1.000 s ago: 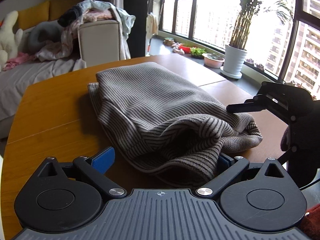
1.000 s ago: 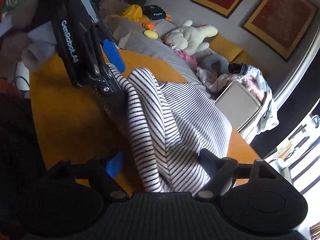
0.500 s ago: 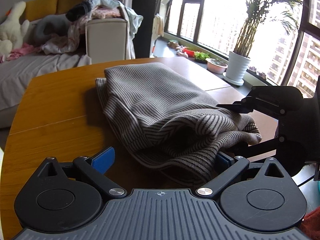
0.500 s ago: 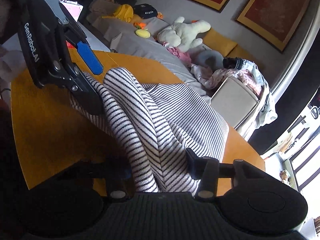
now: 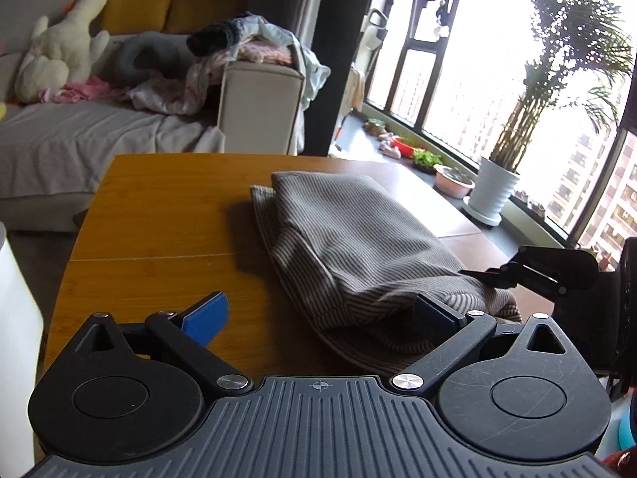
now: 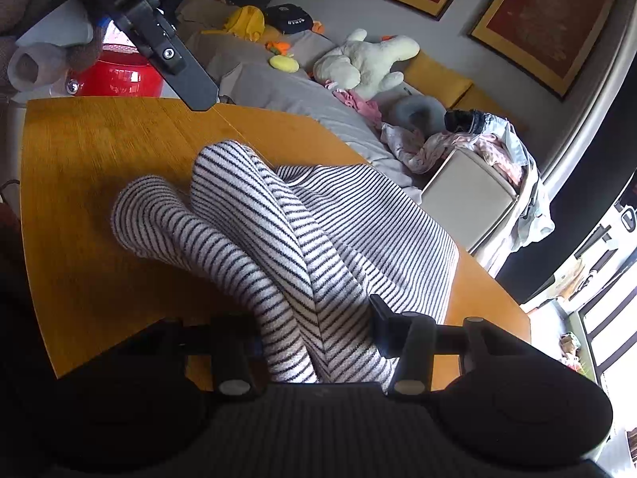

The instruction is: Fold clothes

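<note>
A grey-and-black striped knit garment (image 5: pixel 350 247) lies folded in a thick bundle on the wooden table (image 5: pixel 159 207). My left gripper (image 5: pixel 318 314) is open, its fingers wide apart at the garment's near edge, and the cloth lies between them without being pinched. In the right wrist view the same garment (image 6: pixel 318 247) has a rolled fold at its near end. My right gripper (image 6: pixel 314 338) is narrowed on that near end, with cloth bunched between the fingers. The right gripper also shows in the left wrist view (image 5: pixel 529 271) at the garment's right side.
A sofa (image 5: pixel 79 131) with a white plush toy (image 5: pixel 63 47) and piled clothes (image 5: pixel 239 47) stands beyond the table. A potted plant (image 5: pixel 493 195) stands by the window. A red container (image 6: pixel 119 75) sits past the table's far corner. The left gripper's body (image 6: pixel 151 36) hangs above the table.
My left gripper has pulled back and up, away from the garment's end. My right gripper has narrowed on the cloth. The garment now lies flatter, with a rolled fold at its near end.
</note>
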